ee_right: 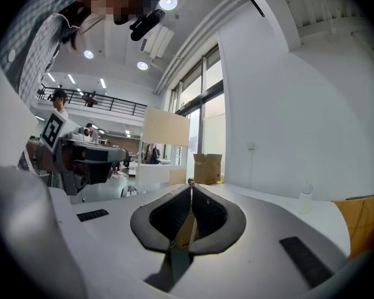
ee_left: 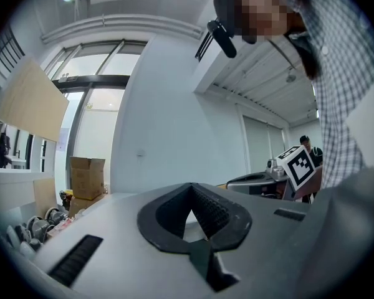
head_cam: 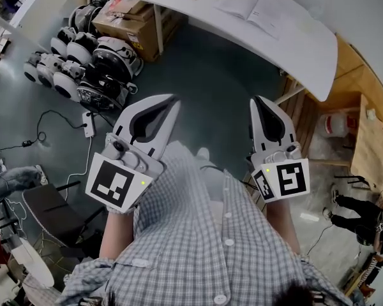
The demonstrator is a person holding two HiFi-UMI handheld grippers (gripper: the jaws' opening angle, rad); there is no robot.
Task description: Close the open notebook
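Observation:
An open notebook with white pages lies flat on the white table at the top of the head view, well ahead of both grippers. My left gripper is held level over the floor, short of the table, jaws shut and empty. My right gripper is beside it, also shut with nothing between its jaws. In the left gripper view the left gripper shows its tips meeting. In the right gripper view the right gripper is closed too, with the table's top beyond it.
Cardboard boxes sit under the table's left end, and several black-and-white robot units crowd the floor at left. Cables and a black chair lie near left. Wooden furniture stands at right. A small bottle stands on the table.

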